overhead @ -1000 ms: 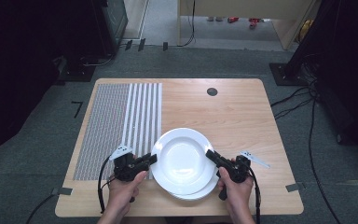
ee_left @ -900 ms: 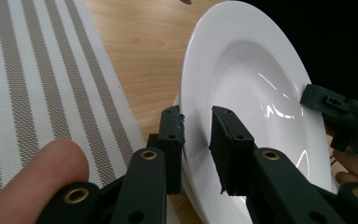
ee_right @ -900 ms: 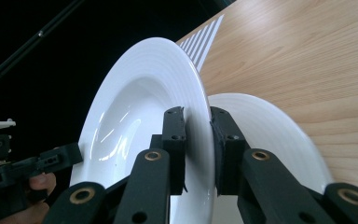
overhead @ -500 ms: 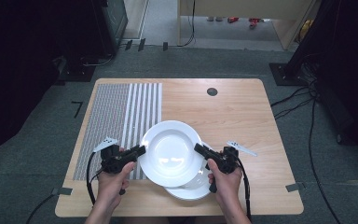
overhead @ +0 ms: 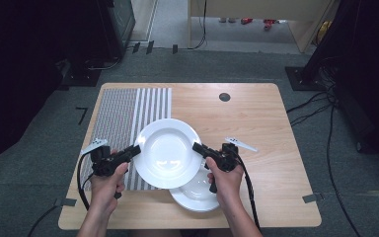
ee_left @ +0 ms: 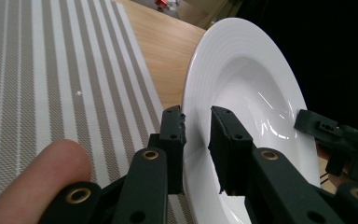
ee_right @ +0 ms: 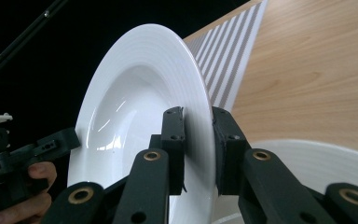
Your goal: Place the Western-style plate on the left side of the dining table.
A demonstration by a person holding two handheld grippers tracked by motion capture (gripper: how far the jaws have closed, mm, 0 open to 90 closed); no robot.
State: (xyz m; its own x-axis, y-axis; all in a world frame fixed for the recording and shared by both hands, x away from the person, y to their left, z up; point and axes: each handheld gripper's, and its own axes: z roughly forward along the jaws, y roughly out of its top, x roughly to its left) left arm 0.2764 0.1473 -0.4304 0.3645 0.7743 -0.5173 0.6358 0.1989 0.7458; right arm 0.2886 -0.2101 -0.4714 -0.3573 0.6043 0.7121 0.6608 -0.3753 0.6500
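Observation:
A white deep plate [overhead: 167, 152] hangs above the table, held by its rim from both sides. My left gripper [overhead: 135, 149] is shut on its left rim; in the left gripper view the rim [ee_left: 189, 100] passes between the black pads of the gripper [ee_left: 196, 135]. My right gripper [overhead: 197, 147] is shut on the right rim, seen edge-on in the right gripper view [ee_right: 198, 135]. A second white plate [overhead: 197, 196] lies on the table below, partly hidden by the lifted one and by the right hand; its rim [ee_right: 326, 163] shows under the right jaw.
A grey-and-white striped placemat [overhead: 123, 113] covers the left part of the wooden table [overhead: 256, 113]. A small black round cap [overhead: 224, 97] sits near the far edge. Cables trail from both grippers; dark equipment stands on the floor around the table.
Both hands have carried the upper plate up and to the left, off the lower plate, which now shows more. The held plate now hangs partly over the placemat.

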